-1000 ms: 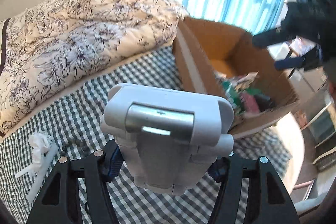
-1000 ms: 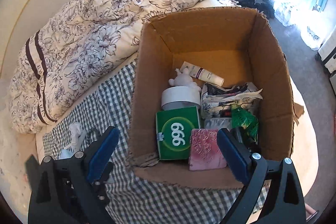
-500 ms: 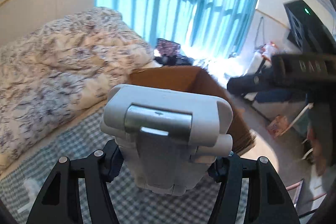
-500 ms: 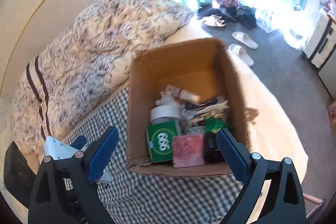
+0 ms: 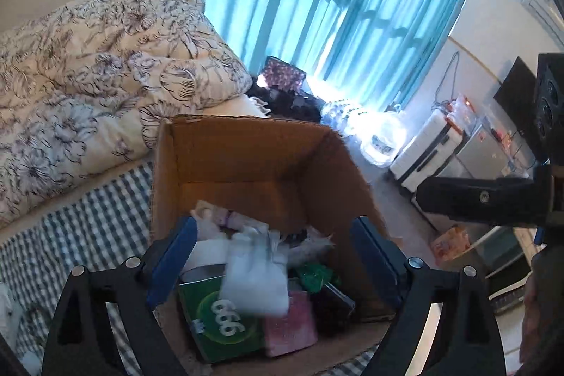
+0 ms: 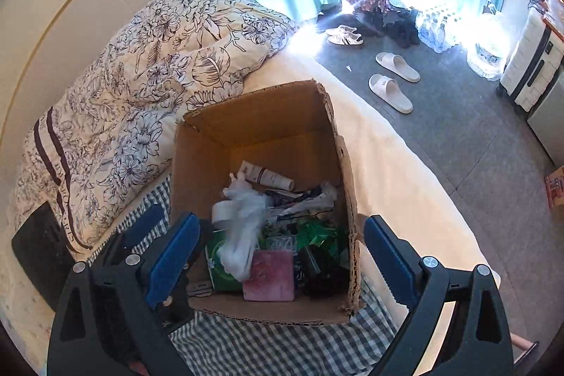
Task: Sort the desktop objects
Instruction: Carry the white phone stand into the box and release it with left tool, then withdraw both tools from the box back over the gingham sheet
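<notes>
The left claw, which gripped a white holder half a second ago, now gapes empty above the cardboard box, where a blurred white object overlies the green packet, while the right claw stays wide open above the box too.

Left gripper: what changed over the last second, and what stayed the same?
The left gripper let go of the white device it was clamping; its jaws now stand open above the cardboard box, and a blurred white object is falling into it. The right gripper stayed open and empty.
</notes>
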